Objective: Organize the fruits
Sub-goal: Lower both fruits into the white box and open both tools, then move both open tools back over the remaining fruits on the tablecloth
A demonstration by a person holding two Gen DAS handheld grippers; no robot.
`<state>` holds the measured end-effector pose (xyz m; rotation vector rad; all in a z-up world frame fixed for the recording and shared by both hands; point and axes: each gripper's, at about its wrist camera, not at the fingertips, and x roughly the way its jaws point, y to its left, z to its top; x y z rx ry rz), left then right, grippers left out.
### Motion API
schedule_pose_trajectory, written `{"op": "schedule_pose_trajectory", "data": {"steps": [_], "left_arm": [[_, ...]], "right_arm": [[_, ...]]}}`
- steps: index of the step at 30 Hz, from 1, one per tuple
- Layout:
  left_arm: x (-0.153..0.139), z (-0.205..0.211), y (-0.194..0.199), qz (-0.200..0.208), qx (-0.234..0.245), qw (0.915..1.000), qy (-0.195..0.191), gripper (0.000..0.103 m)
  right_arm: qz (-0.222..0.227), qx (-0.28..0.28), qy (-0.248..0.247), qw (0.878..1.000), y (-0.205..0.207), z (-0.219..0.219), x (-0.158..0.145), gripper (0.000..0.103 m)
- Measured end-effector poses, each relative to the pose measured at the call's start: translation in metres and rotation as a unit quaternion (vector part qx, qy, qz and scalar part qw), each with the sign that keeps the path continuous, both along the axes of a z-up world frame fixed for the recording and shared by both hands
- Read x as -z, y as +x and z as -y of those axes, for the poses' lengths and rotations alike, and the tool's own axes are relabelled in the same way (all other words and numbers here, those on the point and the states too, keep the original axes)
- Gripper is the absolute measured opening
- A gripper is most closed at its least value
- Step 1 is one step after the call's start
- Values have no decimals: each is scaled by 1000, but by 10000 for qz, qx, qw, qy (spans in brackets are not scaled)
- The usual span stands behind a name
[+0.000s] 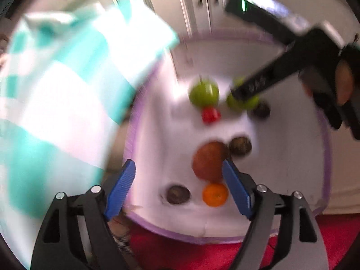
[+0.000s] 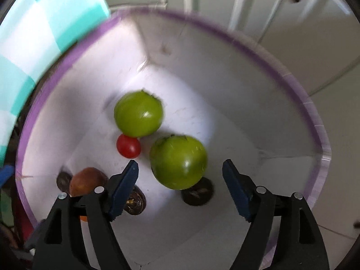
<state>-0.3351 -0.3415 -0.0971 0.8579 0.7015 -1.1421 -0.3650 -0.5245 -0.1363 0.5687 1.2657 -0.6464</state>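
Note:
A white box with a purple rim (image 1: 325, 157) (image 2: 310, 112) holds the fruit. In the right wrist view, two green apples (image 2: 138, 113) (image 2: 178, 162), a small red tomato (image 2: 128, 146), a brown fruit (image 2: 86, 181) and dark round fruits (image 2: 198, 193) lie on its floor. My right gripper (image 2: 180, 171) is open, hovering over the nearer green apple. In the left wrist view, my left gripper (image 1: 178, 173) is open above the brown fruit (image 1: 208, 160), an orange (image 1: 214, 194) and dark fruits (image 1: 177, 193). The right gripper (image 1: 245, 92) reaches in at the far green apple (image 1: 241, 100).
A teal and white checked cloth (image 1: 56, 90) (image 2: 33, 33) hangs at the left beside the box. A red surface (image 1: 225, 256) lies under the box's near edge. White cabinet doors (image 2: 270, 11) stand behind.

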Motion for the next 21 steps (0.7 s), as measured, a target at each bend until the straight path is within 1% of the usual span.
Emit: {"op": "schedule_pose_trajectory", "data": {"steps": [1,2,3,4,5,6,7,8,9,10,11,12,14,15,16,17,18,19,21], "left_arm": [[-15,-2,-1,71,-11,9996,-265,82],[-27,-8,-1,135,-35,9985,-527,83],[-46,-22,3,244,-125,9952,-945,87],[-57,-29,7,319,-215,9920,-1200,90],[-74,-41,14,425,-388,9861,-1557,91],[-90,-49,18,489,-531,9815,-1771,94],[-104,-63,29,563,-775,9741,-2047,96],[-117,-76,40,622,-1026,9663,-2277,100],[-131,-96,58,702,-1415,9540,-2549,101],[-146,-110,69,734,-1690,9451,-2701,101],[-157,-126,84,733,-1970,9358,-2829,101],[-165,-149,107,678,-2392,9215,-2984,101],[-175,-183,145,555,-2988,8997,-3135,101],[-177,-198,164,482,-3291,8878,-3181,101],[-182,-225,189,395,-3703,8696,-3241,101],[-184,-240,205,362,-3950,8580,-3265,101],[-185,-258,225,349,-4240,8433,-3283,101],[-185,-272,241,361,-4472,8311,-3286,101],[-180,-297,268,410,-4832,8116,-3257,101]], "right_arm": [[18,13,-95,10000,-2,-2,-9,76],[113,-27,-285,9995,2,-7,-28,76],[239,-73,-448,9987,1,-12,-42,77],[453,-155,-643,9968,7,-19,-64,77],[641,-235,-763,9947,10,-22,-80,78],[929,-343,-916,9909,18,-30,-100,81],[1410,-475,-1120,9825,26,-45,-129,83],[1737,-542,-1223,9757,28,-49,-145,87],[2228,-633,-1356,9633,34,-65,-169,88],[2636,-723,-1435,9511,37,-79,-189,88],[2954,-814,-1464,9406,40,-100,-205,88],[3204,-917,-1445,9317,50,-114,-214,88],[3481,-1158,-1369,9202,72,-141,-220,88],[3535,-1300,-1319,9169,87,-154,-223,88],[3558,-1450,-1259,9146,102,-168,-223,88],[3562,-1552,-1213,9134,114,-178,-222,88],[3566,-1692,-1132,9118,131,-189,-220,88],[3567,-1831,-1036,9102,147,-200,-217,88],[3575,-2055,-907,9065,171,-225,-216,88]]}}
